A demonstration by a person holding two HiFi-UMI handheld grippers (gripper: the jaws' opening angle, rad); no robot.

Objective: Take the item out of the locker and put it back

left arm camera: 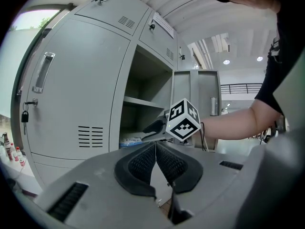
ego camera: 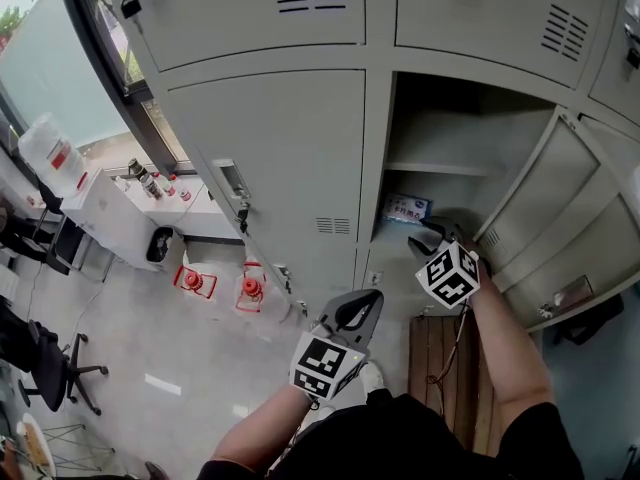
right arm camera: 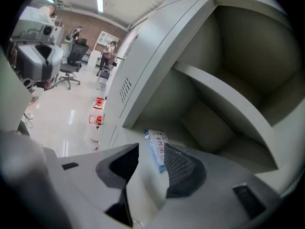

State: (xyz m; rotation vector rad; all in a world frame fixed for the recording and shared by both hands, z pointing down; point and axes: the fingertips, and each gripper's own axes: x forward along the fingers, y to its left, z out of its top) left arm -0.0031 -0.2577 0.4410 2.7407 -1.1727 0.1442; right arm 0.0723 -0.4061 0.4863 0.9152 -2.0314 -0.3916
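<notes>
Fingers (right arm camera: 183,168) of the right gripper (right arm camera: 151,149) are spread apart and press on nothing. This gripper reaches into the open locker (ego camera: 440,128), a grey metal compartment in a bank of lockers. A flat blue-and-white packet (right arm camera: 156,149) with printed writing shows in the gap between the spread fingers, closer to the right-hand one; whether it touches that finger cannot be told. In the head view the packet (ego camera: 405,208) lies on the floor of the open locker, near its left wall and below the locker's single shelf (ego camera: 440,166). The shelf is a plain grey board across the locker's upper half. The right gripper (ego camera: 425,230) hovers just in front of the packet, tilted downward, its marker cube outside the locker's mouth.

The left gripper (left arm camera: 156,144) is held outside the open locker, lower and to its left. Its ribbed black fingers (left arm camera: 143,166) are pressed together with nothing between them. From that gripper's view the packet (left arm camera: 129,140) is visible on the locker's floor.

The locker's door (ego camera: 560,218) is swung wide open to the right. Left of the open locker is a closed locker door (ego camera: 270,158) with a handle and vent slots.
</notes>
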